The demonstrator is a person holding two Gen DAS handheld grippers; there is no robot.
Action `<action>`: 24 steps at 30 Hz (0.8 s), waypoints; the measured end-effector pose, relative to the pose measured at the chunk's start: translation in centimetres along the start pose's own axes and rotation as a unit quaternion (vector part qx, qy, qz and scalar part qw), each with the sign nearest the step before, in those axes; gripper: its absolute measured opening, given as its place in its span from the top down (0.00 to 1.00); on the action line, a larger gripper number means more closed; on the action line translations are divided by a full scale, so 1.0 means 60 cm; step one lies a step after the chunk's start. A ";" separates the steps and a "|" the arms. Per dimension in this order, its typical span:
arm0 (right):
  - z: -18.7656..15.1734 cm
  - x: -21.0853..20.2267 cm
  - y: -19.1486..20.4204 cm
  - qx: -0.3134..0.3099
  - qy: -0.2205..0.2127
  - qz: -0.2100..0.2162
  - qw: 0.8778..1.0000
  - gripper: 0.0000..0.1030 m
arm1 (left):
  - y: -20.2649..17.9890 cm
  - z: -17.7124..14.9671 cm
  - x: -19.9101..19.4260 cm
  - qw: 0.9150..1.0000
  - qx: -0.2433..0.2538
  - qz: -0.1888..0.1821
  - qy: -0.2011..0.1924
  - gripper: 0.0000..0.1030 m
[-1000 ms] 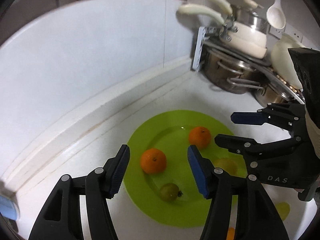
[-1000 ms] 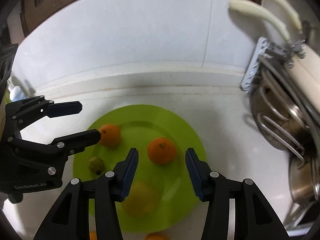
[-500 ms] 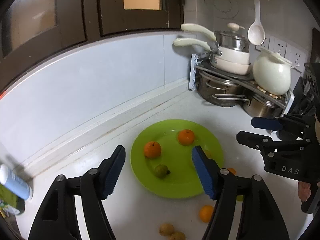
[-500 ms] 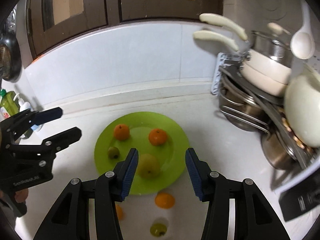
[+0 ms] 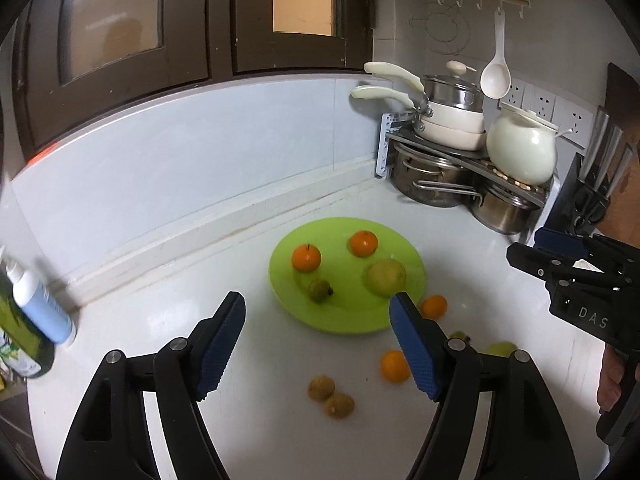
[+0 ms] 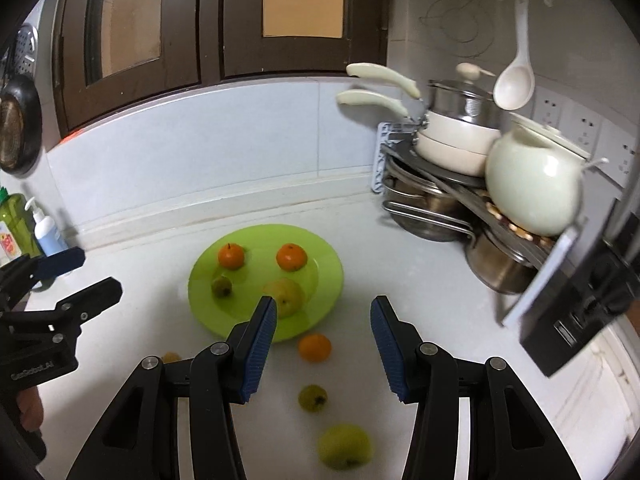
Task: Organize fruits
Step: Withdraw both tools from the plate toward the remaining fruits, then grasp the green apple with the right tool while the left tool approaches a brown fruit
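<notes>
Fruit lies in two groups; four pieces sit on the lime-green plate — two tangerines at the back, a small green fruit and a yellow-green pear nearer the front, spread apart so none touches another; the rest lie loose on the white countertop just in front of the plate, among them an orange tangerine, a small green fruit, a green apple and two brownish fruits side by side. The left gripper hangs above the counter with jaws spread wide and nothing between them; the right gripper is likewise parted and empty, framing the loose tangerine — probably the next piece to gather. Counter meets a pale tiled backsplash under dark wooden cabinets; a corner rack stacks steel pots and cream pans, and a pump bottle stands far left.
</notes>
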State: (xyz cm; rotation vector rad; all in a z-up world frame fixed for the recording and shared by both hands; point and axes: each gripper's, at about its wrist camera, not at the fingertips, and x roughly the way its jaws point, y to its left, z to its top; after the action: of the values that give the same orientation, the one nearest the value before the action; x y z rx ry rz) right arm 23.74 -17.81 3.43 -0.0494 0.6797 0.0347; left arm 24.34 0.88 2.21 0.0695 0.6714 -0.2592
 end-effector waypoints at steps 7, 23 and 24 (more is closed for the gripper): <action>-0.052 -0.021 0.008 0.024 0.012 -0.009 1.000 0.52 | 0.000 -0.044 -0.015 1.000 0.000 0.001 0.011 0.27; -0.177 -0.003 0.000 0.068 0.092 -0.022 0.993 0.52 | -0.017 -0.135 0.009 0.998 0.020 -0.001 0.051 0.27; -0.181 0.000 -0.002 0.069 0.097 -0.020 0.993 0.52 | -0.018 -0.137 0.015 0.998 0.018 -0.005 0.057 0.27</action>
State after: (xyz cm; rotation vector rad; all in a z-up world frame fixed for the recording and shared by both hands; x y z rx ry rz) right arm 16.91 -18.52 -5.00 0.0669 0.8732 -0.0567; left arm 19.76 0.87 -4.73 0.1158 0.7816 -0.2774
